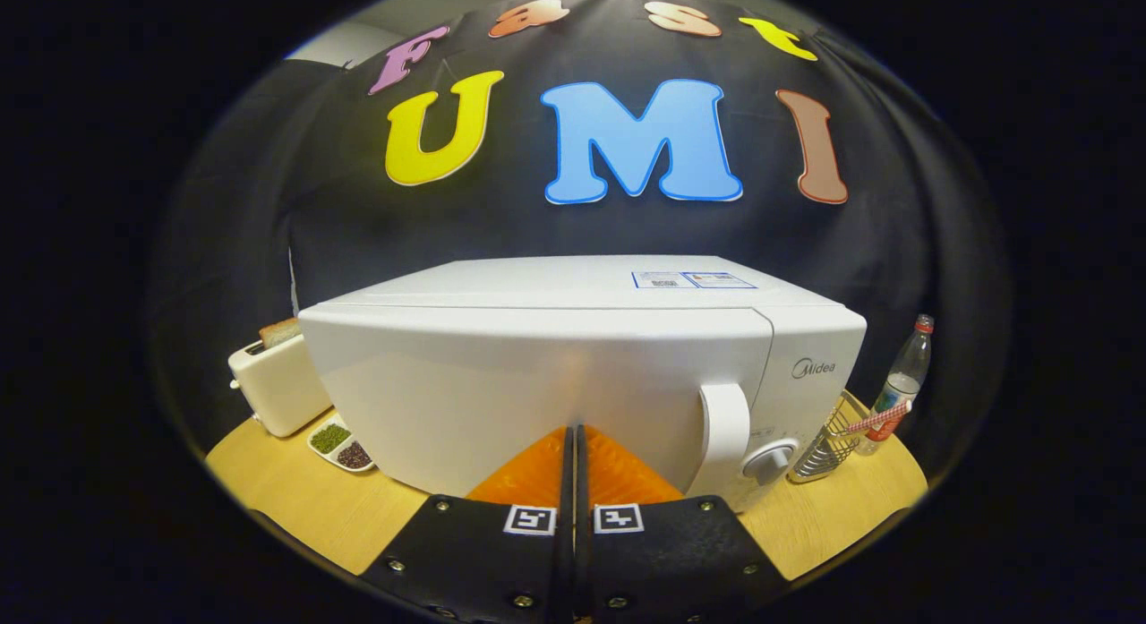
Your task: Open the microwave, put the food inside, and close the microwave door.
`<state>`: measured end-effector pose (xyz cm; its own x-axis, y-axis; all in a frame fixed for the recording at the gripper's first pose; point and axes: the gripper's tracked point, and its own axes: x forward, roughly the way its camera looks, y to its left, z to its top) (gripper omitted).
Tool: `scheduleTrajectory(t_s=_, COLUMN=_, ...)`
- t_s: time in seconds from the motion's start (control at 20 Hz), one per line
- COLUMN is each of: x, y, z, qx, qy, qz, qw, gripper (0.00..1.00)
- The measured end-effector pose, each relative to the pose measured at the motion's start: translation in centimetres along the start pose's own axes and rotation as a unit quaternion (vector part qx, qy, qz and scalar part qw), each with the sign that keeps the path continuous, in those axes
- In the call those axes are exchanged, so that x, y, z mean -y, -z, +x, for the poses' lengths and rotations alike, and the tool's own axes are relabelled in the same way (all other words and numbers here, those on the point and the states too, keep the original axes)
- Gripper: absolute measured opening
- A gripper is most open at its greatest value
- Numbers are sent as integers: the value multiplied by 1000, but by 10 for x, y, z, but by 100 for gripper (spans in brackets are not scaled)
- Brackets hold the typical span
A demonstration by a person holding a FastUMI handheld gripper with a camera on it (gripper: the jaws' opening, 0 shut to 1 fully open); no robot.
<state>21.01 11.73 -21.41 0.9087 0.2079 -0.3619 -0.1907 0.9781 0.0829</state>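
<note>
A white microwave (573, 364) stands on the wooden table (295, 503) with its door closed. Its curved handle (727, 431) is on the door's right side, next to a round knob (770, 461). My gripper (573, 431) is shut, the two fingers pressed together with nothing between them. The fingertips are right at the lower middle of the microwave door; whether they touch it is unclear. The handle lies to the right of the fingers.
A white toaster (276, 384) with a slice of bread (279, 331) stands left of the microwave, with a small divided dish (342, 447) of dark bits before it. On the right are a wire rack (828, 440) and a plastic bottle (904, 378).
</note>
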Motion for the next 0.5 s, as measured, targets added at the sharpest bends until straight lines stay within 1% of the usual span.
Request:
scheduleTrajectory(t_s=0.25, x=-7, y=-23, z=-33, qx=33, qy=-3, qz=-22, qw=999, gripper=1)
scheduleTrajectory(t_s=0.5, x=-11, y=-43, z=-81, qx=63, qy=2, qz=-18, qw=998, gripper=1)
